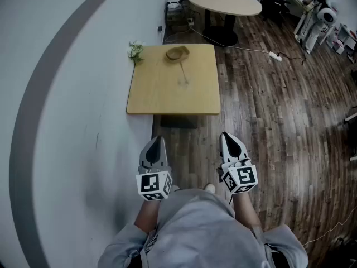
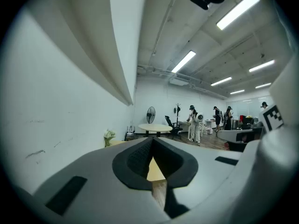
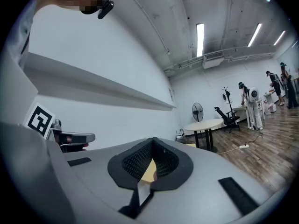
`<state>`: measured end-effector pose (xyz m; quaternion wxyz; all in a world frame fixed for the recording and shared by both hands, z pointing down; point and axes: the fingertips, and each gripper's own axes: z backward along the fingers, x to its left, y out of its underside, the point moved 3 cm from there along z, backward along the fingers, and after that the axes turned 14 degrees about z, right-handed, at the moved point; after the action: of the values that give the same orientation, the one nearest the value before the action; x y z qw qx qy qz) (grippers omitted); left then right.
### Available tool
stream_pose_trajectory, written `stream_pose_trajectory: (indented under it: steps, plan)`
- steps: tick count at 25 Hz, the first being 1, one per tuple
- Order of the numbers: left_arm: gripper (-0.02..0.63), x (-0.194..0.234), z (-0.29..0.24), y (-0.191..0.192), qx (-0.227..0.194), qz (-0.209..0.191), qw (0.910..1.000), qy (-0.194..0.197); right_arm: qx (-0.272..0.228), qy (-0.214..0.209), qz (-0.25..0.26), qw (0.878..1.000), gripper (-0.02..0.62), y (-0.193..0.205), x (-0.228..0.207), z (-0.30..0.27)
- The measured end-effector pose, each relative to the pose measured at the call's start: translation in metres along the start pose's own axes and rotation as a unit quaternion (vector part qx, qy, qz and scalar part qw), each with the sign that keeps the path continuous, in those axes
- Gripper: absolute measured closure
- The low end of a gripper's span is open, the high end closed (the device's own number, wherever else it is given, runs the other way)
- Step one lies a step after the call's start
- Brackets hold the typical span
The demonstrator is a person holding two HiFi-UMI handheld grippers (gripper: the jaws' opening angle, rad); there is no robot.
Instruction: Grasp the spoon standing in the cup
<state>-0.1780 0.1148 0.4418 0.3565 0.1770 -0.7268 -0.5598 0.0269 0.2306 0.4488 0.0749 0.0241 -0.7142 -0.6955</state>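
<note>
A brown cup [image 1: 177, 53] stands at the far side of a square wooden table [image 1: 173, 88]. A thin spoon [image 1: 183, 71] slants out of it toward me; it is too small to make out in detail. Both grippers hang close to my body, well short of the table. My left gripper [image 1: 158, 140] is shut, its jaws meeting with nothing between them. My right gripper [image 1: 227, 135] is shut and empty too. In the left gripper view the left gripper [image 2: 153, 146] shows only a sliver of tabletop through its notch, as does the right gripper [image 3: 150, 146] in its own view.
A small white flower plant [image 1: 135, 50] stands at the table's far left corner. A white wall with a grey band runs along the left. Beyond are a round table [image 1: 225, 0], a power strip with cable [image 1: 275, 55] on the wood floor, and a white robot [image 1: 321, 21]. Several people [image 2: 194, 122] stand far off.
</note>
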Motion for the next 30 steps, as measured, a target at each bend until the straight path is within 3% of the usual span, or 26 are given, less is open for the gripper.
stream_pose_trajectory:
  steps: [21,30]
  plan:
    - [0.604,-0.092,0.000,0.038,0.010,-0.011,0.9999,-0.008,0.001,-0.032,-0.007,0.999,0.597,0.018,-0.068,0.053]
    - [0.604,-0.105,-0.018,0.044,0.017,-0.014,0.9997,-0.003,0.009,-0.028,-0.008,1.000,0.595,0.026,-0.088,0.052]
